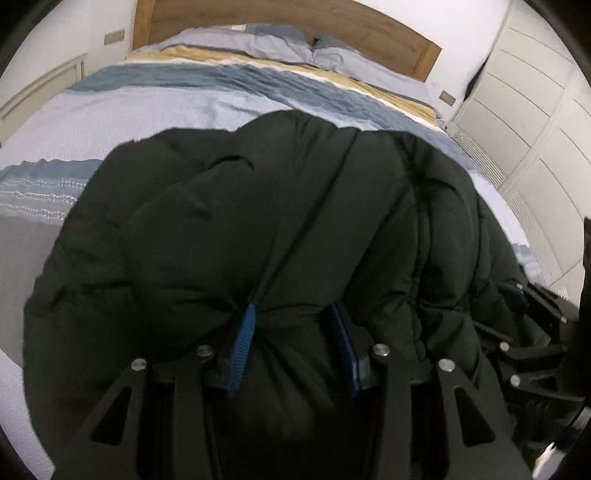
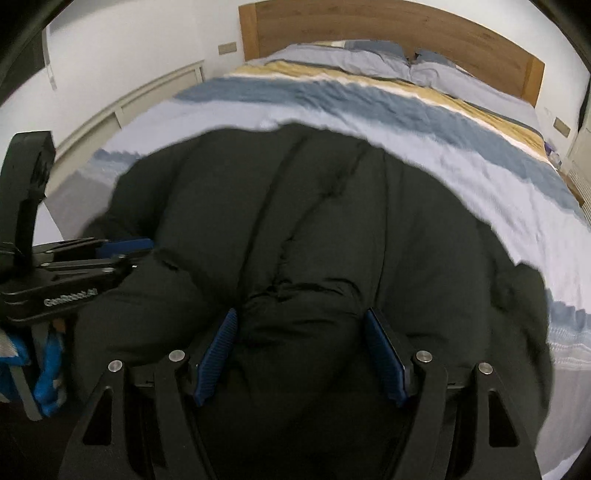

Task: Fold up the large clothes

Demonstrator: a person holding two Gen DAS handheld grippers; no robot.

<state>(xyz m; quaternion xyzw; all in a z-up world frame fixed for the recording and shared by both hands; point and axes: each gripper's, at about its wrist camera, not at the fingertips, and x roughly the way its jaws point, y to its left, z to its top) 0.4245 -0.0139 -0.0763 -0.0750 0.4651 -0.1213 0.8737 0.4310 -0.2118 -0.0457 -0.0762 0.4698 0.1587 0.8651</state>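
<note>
A large black puffer jacket (image 1: 258, 221) lies on the bed and fills the near half of both views; it also shows in the right wrist view (image 2: 332, 229). My left gripper (image 1: 291, 314) has its blue pads around a bunched fold of the jacket. My right gripper (image 2: 301, 317) holds a thick fold of the jacket between its blue pads, jaws fairly wide apart. The left gripper also shows at the left edge of the right wrist view (image 2: 122, 245), and the right gripper at the right edge of the left wrist view (image 1: 517, 295).
The bed has a striped cover (image 1: 166, 107) in pale blue, dark blue and yellow, pillows (image 1: 332, 55) and a wooden headboard (image 2: 406, 29). White wardrobe doors (image 1: 535, 110) stand to the right of the bed, and a low white cabinet (image 2: 147, 96) to its left.
</note>
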